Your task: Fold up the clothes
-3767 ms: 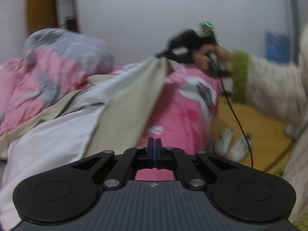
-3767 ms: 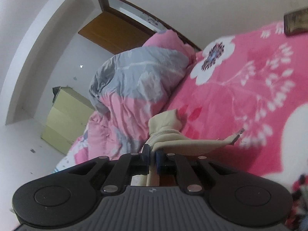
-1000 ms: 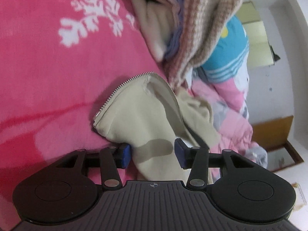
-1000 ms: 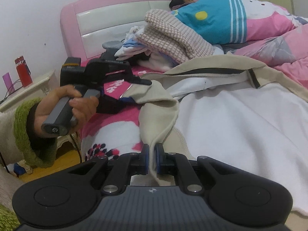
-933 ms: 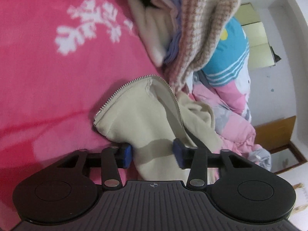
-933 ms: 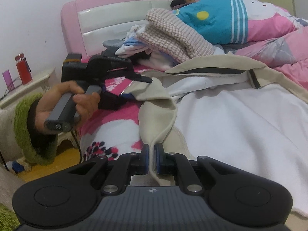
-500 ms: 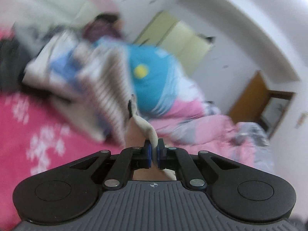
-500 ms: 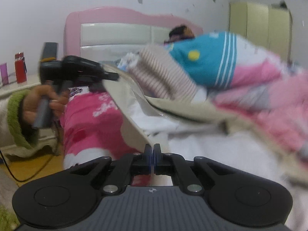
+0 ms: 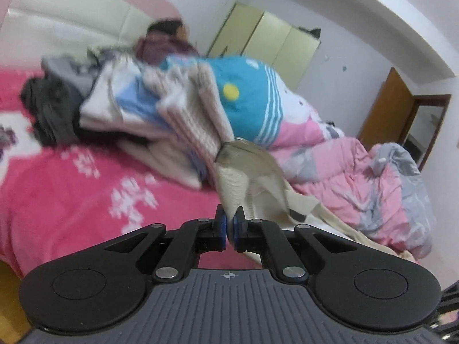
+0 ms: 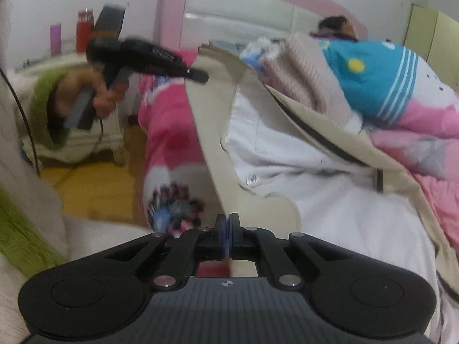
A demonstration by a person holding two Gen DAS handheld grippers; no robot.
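A beige zip-up garment with a white lining (image 10: 287, 154) lies spread over the pink bed. My left gripper (image 9: 229, 220) is shut on a top corner of the beige garment (image 9: 238, 177) and holds it lifted above the blanket. My right gripper (image 10: 227, 223) is shut on the garment's front edge (image 10: 212, 143), which runs taut up to the left gripper (image 10: 198, 76), seen at upper left in a hand. The garment's far side drapes toward the pink and grey quilt.
A stack of folded clothes (image 9: 160, 103) and a blue striped plush pillow (image 9: 246, 94) lie by the pink headboard (image 10: 258, 3). A pink and grey quilt (image 9: 373, 183) is bunched at the right. A nightstand with bottles (image 10: 83, 28) stands left of the bed, above yellow floor (image 10: 94, 183).
My left gripper closed on the garment corner and lifted it off the blanket. Both grippers have raised, pulling the garment's edge taut between them.
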